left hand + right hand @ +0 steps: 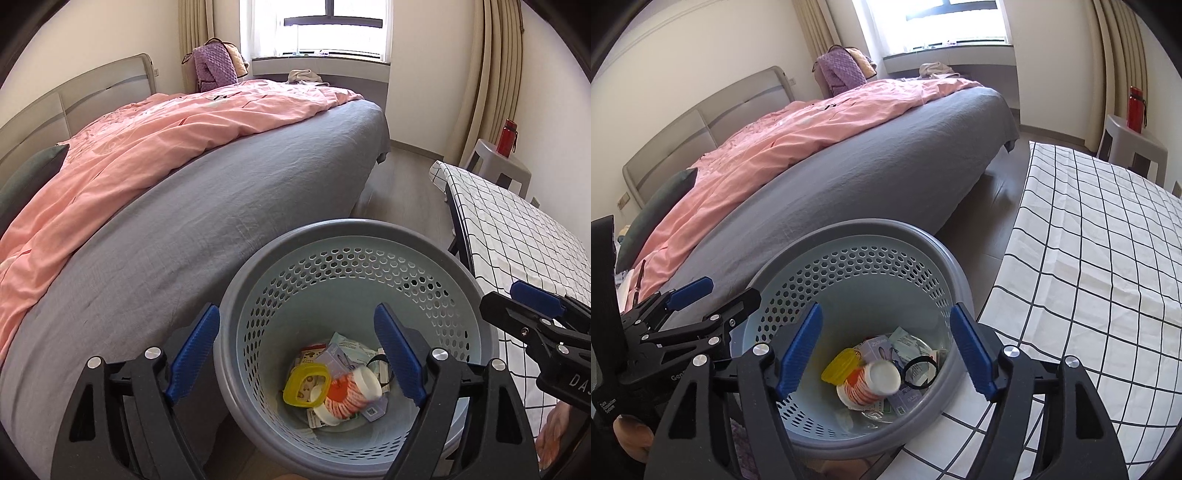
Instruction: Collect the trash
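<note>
Pink duvet [155,147] over grey bed [184,240] at far left. Left gripper [297,354] spread wide, nothing between pads, poised over perforated bin [354,230]. Trash [332,384] heaped on bin floor: yellow lid [306,384], orange-striped cup [351,395]. Right gripper [886,352] likewise released, empty. Checked tablecloth [1089,258] at right. Risk: jaw tips clip rim, tipping bin and spilling contents.

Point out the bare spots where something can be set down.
Free: checked tablecloth right of the bin; grey sheet between pink duvet and bin. Crowded: the bin's bottom, piled with trash.
</note>
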A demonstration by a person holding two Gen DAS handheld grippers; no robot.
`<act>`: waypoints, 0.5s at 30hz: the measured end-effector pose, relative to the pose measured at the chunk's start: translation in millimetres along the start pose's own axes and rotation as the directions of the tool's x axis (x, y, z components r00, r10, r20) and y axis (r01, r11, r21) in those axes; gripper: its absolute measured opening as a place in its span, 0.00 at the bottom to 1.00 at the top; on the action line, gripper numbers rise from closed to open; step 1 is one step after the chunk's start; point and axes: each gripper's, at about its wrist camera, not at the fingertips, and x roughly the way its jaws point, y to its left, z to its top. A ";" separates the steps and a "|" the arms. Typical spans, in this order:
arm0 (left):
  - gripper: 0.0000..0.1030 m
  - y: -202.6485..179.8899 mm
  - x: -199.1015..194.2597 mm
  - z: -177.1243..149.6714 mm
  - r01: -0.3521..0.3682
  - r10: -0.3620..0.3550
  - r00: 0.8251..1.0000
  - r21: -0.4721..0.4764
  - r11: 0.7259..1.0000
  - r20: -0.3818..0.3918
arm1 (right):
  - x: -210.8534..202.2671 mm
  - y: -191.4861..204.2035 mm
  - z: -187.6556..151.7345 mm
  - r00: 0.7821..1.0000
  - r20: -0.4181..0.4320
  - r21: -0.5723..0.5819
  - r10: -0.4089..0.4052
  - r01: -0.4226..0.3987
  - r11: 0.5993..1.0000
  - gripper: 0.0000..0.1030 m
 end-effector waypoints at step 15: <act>0.80 0.5 -2.8 -0.2 -0.014 0.015 1.000 -0.005 1.000 0.014 | 0.0 -0.6 -3.3 1.000 -0.002 0.003 -0.010 0.010 1.000 0.70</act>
